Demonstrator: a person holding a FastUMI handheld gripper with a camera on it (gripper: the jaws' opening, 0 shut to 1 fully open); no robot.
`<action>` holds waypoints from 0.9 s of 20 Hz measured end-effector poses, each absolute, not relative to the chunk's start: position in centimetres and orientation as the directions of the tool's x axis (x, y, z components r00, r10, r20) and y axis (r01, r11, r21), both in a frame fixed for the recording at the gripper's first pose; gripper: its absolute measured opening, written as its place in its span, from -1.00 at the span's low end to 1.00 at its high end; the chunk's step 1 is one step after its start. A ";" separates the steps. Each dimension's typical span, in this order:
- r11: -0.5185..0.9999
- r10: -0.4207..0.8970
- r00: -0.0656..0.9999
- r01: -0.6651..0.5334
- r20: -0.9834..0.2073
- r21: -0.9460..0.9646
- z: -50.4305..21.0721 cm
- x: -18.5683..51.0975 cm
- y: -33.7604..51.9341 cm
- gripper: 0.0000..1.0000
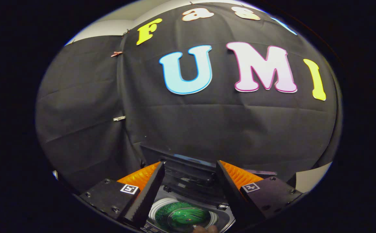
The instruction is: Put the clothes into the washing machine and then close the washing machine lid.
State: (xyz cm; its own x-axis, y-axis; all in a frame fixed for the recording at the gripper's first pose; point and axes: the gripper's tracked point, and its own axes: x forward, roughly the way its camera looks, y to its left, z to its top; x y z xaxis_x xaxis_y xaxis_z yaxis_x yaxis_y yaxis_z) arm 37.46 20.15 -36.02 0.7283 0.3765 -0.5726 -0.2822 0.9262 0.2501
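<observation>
The washing machine (222, 218) sits low between and beneath my fingers, seen from above. Its lid (181, 158) stands raised at the back, against the black cloth wall. In the round drum (183, 217) something green and shiny shows; I cannot tell whether it is cloth. My gripper (189, 165) is open above the machine. Its fingers spread wide to either side of the drum opening, with nothing held between them.
The tip of a person's hand (205, 229) shows at the near rim of the drum. The black cloth wall (207, 123) rises close behind the machine. A pale surface (311, 179) shows to the right of the machine.
</observation>
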 end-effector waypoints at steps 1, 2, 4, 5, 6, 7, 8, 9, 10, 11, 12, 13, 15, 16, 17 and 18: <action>0.937 0.348 0.739 -0.253 -0.577 0.241 -36.2 37.9 19.5 0.99; 0.946 0.320 0.748 -0.223 -0.581 0.234 -36.5 38.3 18.8 0.98; 0.966 0.251 0.767 -0.155 -0.591 0.208 -37.0 39.2 17.0 0.98; 0.973 0.218 0.774 -0.126 -0.595 0.193 -37.2 39.6 16.2 0.99; 0.978 0.193 0.778 -0.103 -0.597 0.182 -37.2 39.8 15.5 0.99; 0.981 0.178 0.777 -0.093 -0.603 0.170 -37.4 39.9 15.1 0.99; 0.983 0.170 0.773 -0.090 -0.610 0.160 -37.8 40.0 14.9 0.99; 0.984 0.166 0.766 -0.090 -0.621 0.152 -38.2 40.0 14.7 0.99; 0.985 0.160 0.760 -0.086 -0.630 0.147 -38.4 40.1 14.5 0.99; 0.986 0.154 0.756 -0.078 -0.636 0.146 -38.7 40.2 14.3 0.99; 0.986 0.152 0.755 -0.071 -0.638 0.151 -38.7 40.3 14.1 0.99; 0.986 0.147 0.756 -0.061 -0.638 0.154 -38.8 40.4 14.0 0.99; 0.988 0.134 0.754 -0.051 -0.643 0.146 -39.0 40.5 13.9 0.97; 0.989 0.128 0.756 -0.051 -0.642 0.138 -39.1 40.5 13.9 0.95; 0.991 0.120 0.756 -0.051 -0.644 0.125 -39.2 40.5 13.9 0.95; 0.992 0.111 0.760 -0.048 -0.641 0.115 -39.2 40.5 13.8 0.95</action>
State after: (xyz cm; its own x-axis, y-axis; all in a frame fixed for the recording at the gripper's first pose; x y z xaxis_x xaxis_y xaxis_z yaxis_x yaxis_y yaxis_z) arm 40.54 13.80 -39.20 0.7596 0.1113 -0.6409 -0.0480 0.9922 0.1154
